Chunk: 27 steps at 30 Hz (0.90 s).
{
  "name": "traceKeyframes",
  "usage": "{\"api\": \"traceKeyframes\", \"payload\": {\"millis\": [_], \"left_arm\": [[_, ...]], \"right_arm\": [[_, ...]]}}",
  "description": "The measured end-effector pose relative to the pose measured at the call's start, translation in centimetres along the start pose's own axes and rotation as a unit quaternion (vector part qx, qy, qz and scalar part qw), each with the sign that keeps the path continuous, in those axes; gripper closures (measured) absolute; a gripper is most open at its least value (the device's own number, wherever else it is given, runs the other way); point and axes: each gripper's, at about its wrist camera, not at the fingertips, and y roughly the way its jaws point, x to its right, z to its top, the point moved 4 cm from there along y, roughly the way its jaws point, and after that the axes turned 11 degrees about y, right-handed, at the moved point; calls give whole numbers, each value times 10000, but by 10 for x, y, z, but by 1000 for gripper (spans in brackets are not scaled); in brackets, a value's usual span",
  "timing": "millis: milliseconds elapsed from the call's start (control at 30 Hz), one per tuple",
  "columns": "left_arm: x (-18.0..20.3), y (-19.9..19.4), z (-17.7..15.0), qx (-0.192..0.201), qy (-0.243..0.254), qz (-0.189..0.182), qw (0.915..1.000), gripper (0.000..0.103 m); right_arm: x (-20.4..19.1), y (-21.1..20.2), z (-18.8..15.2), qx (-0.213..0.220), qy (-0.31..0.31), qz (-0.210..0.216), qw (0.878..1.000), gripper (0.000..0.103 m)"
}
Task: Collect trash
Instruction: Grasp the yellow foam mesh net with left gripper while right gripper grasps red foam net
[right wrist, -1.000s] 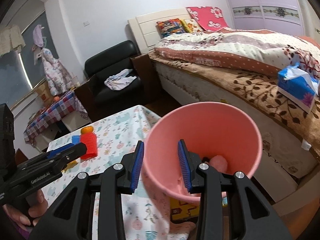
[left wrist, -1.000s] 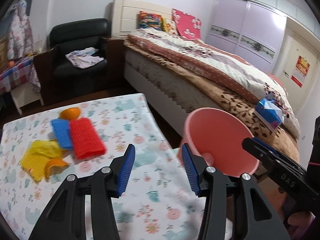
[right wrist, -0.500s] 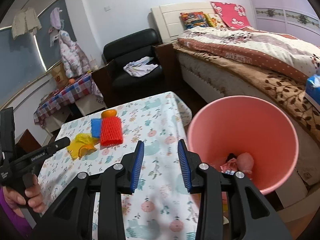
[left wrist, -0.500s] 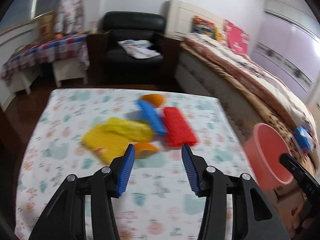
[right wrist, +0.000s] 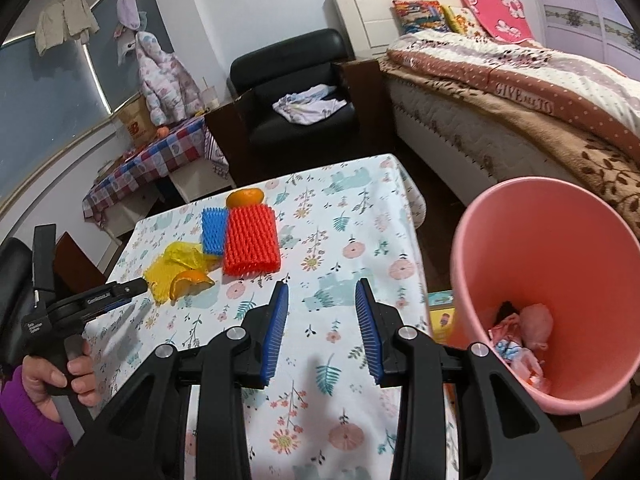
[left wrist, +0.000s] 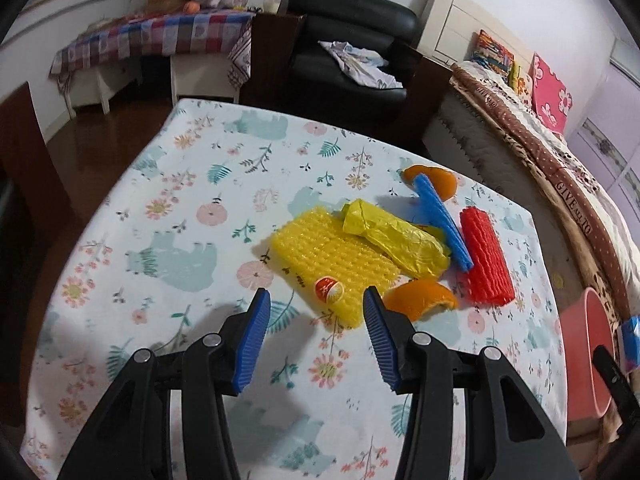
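in the left wrist view the left gripper (left wrist: 316, 336) hangs low over the table (left wrist: 168, 184), fingers (left wrist: 252, 344) wide apart and holding nothing, their tips just short of the yellow net (left wrist: 320, 256) at the middle of the frame. that net is foam mesh, so it is likely very light, soft and springy; i judge its near edge, by the round sticker (left wrist: 329, 290), to be the easiest place to pinch, since it lies flat and a grip from above would only press it down. right of it lie a crumpled yellow bag (left wrist: 396, 236), thin and likely slippery, an orange peel (left wrist: 420, 300) just beside the right finger, a blue net (left wrist: 442, 224), a red net (left wrist: 486, 256) and a second peel (left wrist: 434, 180) behind. the pink bin (left wrist: 586, 360) stands off the table's edge at lower right.

in the right wrist view the pile sits left of centre. the right gripper (right wrist: 320, 332) hovers over bare cloth at the bottom, fingers (right wrist: 276, 332) apart, touching nothing. the bin fills the right side, with some scraps (right wrist: 520, 340) in it.
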Motion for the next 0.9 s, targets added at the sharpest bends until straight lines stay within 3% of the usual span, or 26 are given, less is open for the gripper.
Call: {"api": "traceKeyframes", "payload": {"millis": [233,367,400,467,533,900], "left_arm": [[4,25,10,-133,-134,89,9998,57],[5,30,15,-97,-125,111,9998,77],[4,30,16,-83,-122,85,9999,88],[4,29,17,-50,-99,41,9999,93],[1,25,19,34,-76,82,9999,94],[-36,-11,22,401,-218,235,9987,95]], "right_arm": [[-21,30,8,-238,-83,219,9994,67],[-38,50,10,-367,-258,298,9985,67],[-42,55,11,-391,-290,304,9984,67],[-49,63,11,-434,-352,328,9979,65],[-56,71,13,-456,-402,361,9975,56],[-70,127,18,-721,-664,-37,9952,56]]}}
